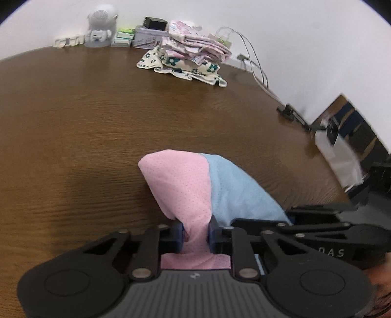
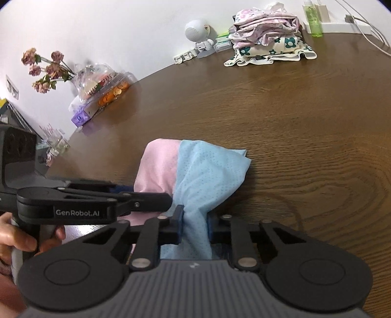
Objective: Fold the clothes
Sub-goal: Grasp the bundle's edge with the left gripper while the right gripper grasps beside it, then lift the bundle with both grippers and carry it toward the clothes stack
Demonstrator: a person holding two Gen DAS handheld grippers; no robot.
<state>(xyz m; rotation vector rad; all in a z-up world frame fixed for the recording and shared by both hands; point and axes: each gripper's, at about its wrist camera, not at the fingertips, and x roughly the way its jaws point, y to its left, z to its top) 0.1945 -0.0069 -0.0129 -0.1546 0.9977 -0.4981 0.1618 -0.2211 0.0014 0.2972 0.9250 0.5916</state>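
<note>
A small garment, half pink and half light blue, lies bunched on the brown wooden table near its front edge. My left gripper is shut on the pink half, the cloth pinched between its blue pads. My right gripper is shut on the blue half, beside the pink half. In the right wrist view the left gripper's black arm reaches in from the left, held by a hand. The two grippers sit close side by side.
A pile of folded floral clothes sits at the far side by the wall. Near it are a white robot toy, boxes, a green bottle and cables. Bagged snacks and dried flowers stand at the left.
</note>
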